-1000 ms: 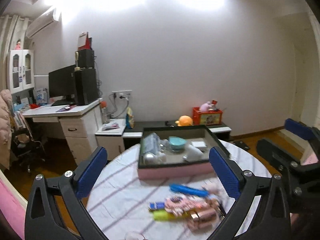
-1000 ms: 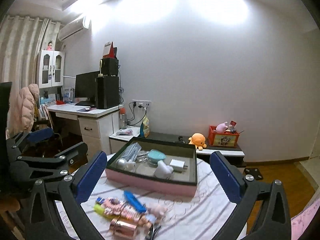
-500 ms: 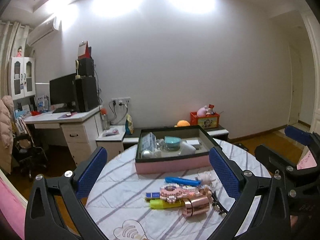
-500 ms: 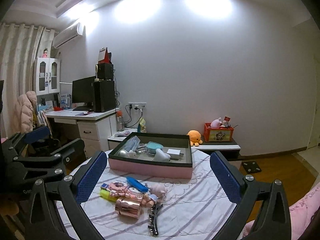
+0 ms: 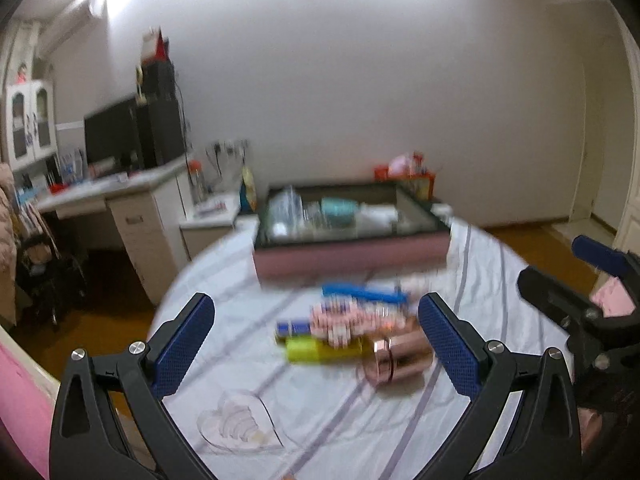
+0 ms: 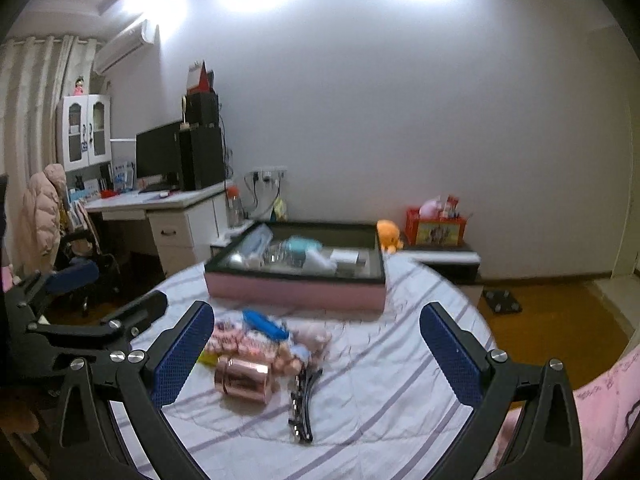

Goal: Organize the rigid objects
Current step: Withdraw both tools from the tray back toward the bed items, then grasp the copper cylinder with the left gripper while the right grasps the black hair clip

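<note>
Both grippers, left (image 5: 316,344) and right (image 6: 316,350), spread wide, empty. Shiny copper cylinder (image 6: 244,378) between right fingers; rectangular pink-walled tray (image 6: 294,294) beyond, on striped cloth (image 6: 384,392).

I'm looking into a lived-in room of a home, part bedroom, part study. A white computer desk (image 6: 160,204) against the wall carries a black monitor (image 6: 158,156) and a speaker (image 6: 202,158). A wall air conditioner (image 6: 126,46) hangs beside curtains (image 6: 28,92), a puffy coat (image 6: 40,212) is draped over a chair, and an orange plush toy (image 6: 389,234) sits on a low bench above a wooden floor (image 6: 560,320).
</note>
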A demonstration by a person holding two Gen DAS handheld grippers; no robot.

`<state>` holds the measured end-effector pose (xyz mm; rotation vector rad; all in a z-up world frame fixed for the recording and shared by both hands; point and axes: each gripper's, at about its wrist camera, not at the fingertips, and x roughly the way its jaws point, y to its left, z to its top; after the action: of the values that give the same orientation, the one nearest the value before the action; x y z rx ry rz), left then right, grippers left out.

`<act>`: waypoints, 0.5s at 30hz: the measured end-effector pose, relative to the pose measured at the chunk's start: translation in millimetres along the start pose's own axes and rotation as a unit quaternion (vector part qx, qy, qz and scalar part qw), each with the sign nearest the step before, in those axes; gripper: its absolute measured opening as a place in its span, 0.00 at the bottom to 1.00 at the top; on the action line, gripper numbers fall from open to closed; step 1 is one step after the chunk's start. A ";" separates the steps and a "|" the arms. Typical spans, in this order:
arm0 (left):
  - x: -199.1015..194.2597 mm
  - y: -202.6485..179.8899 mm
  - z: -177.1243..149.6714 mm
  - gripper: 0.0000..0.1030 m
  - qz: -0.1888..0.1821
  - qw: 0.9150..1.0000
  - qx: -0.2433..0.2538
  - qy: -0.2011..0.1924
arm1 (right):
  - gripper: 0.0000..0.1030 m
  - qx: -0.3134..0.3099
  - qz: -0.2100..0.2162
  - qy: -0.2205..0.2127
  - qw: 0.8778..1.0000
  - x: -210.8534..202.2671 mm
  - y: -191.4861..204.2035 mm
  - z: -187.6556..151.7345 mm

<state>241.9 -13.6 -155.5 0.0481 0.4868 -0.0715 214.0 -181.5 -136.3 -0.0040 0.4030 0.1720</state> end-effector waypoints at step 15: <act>76.1 -43.0 -36.5 1.00 -0.033 0.991 -0.017 0.125 | 1.00 0.043 -0.032 0.098 0.994 46.9 -55.5 -47.4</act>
<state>288.5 -58.5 -224.7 0.0080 0.7407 -0.1231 247.3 -230.2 -199.9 0.0521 0.6050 0.0900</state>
